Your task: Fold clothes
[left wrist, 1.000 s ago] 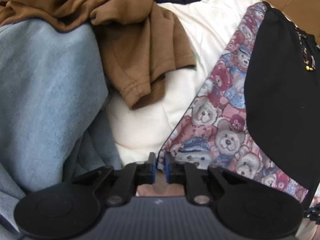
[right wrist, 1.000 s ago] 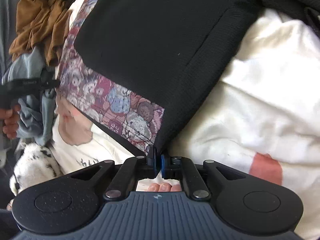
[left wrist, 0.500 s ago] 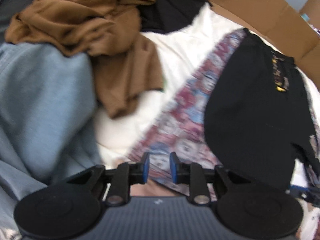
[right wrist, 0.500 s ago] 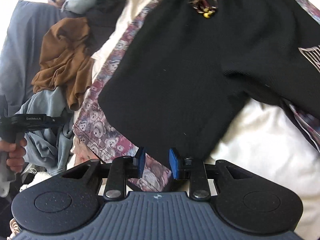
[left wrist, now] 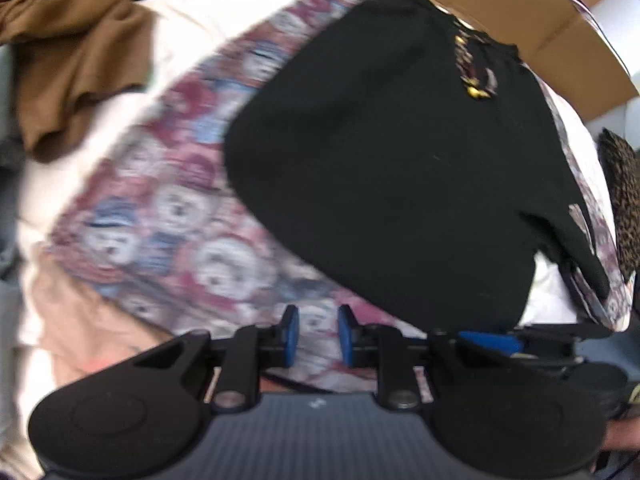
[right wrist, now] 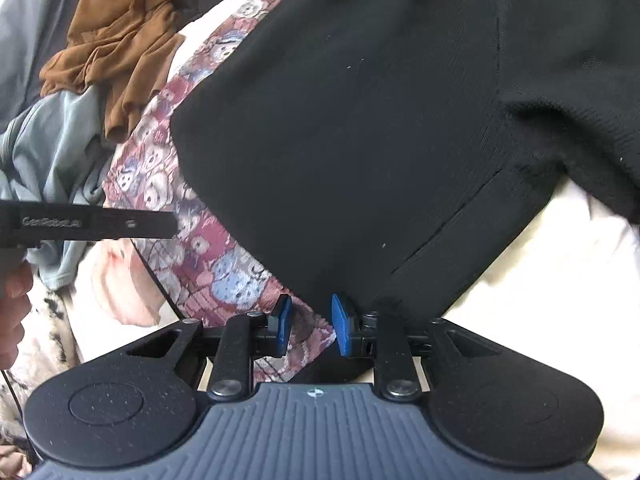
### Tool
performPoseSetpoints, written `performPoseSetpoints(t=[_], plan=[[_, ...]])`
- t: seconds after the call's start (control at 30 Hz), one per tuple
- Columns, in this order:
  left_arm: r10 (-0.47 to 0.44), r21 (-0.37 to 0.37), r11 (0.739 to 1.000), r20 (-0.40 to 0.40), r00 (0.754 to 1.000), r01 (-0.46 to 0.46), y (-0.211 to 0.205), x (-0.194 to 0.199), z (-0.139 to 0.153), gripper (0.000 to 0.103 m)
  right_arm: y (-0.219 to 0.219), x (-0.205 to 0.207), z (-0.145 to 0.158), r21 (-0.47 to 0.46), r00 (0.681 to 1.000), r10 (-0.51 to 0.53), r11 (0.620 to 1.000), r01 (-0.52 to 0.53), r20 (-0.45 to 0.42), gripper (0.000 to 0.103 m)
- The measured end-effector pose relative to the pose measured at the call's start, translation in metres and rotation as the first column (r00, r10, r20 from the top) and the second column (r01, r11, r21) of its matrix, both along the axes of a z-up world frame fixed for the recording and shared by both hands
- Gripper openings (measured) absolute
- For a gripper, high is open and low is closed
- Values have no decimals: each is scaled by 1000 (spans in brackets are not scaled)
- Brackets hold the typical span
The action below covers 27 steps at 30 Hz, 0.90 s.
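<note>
A black knit garment (left wrist: 392, 168) (right wrist: 360, 120) with a teddy-bear print lining (left wrist: 180, 216) (right wrist: 224, 272) lies folded over on white bedding (left wrist: 192, 16) (right wrist: 540, 280). My left gripper (left wrist: 319, 335) is open just above the bear-print edge, with nothing between its blue pads. My right gripper (right wrist: 311, 326) is open over the garment's near corner, where black fabric meets the print. The left gripper's black finger (right wrist: 100, 222) reaches in from the left of the right wrist view.
A crumpled brown shirt (left wrist: 76, 44) (right wrist: 116, 44) and a light blue garment (right wrist: 52, 152) lie to the left. Brown cardboard (left wrist: 520, 12) borders the far side. A leopard-print item (left wrist: 624, 196) sits at the right. A person's hand (right wrist: 12, 304) shows at the left edge.
Both grippers were shut on the garment's edge a second ago and have let it go. The garment now lies flat, and both grippers have drawn back a little.
</note>
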State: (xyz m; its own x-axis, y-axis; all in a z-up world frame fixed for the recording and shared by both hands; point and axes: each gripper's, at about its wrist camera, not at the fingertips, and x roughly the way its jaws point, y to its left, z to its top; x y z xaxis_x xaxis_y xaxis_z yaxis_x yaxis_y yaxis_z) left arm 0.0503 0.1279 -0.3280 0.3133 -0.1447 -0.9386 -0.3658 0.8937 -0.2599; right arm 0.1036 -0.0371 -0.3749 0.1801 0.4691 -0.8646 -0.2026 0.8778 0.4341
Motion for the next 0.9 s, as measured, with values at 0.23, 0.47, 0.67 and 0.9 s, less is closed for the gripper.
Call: performPoseSetpoints(t=[0.23, 0.47, 0.67, 0.9], plan=[[-51, 9, 999, -97, 994, 53, -16, -6, -19, 18, 5, -9, 2, 29, 996, 77, 997, -76, -45, 11], [-39, 12, 999, -112, 993, 40, -2, -11, 7, 18, -29, 1, 43, 10, 999, 43, 999, -43, -19, 11], [-39, 40, 998, -51, 998, 41, 18, 9, 63, 18, -67, 16, 96, -27, 999, 7, 1000, -6, 54, 11], [-72, 101, 992, 12, 997, 71, 30, 62, 147, 18, -118, 31, 177, -70, 987, -31, 997, 42, 157, 13]])
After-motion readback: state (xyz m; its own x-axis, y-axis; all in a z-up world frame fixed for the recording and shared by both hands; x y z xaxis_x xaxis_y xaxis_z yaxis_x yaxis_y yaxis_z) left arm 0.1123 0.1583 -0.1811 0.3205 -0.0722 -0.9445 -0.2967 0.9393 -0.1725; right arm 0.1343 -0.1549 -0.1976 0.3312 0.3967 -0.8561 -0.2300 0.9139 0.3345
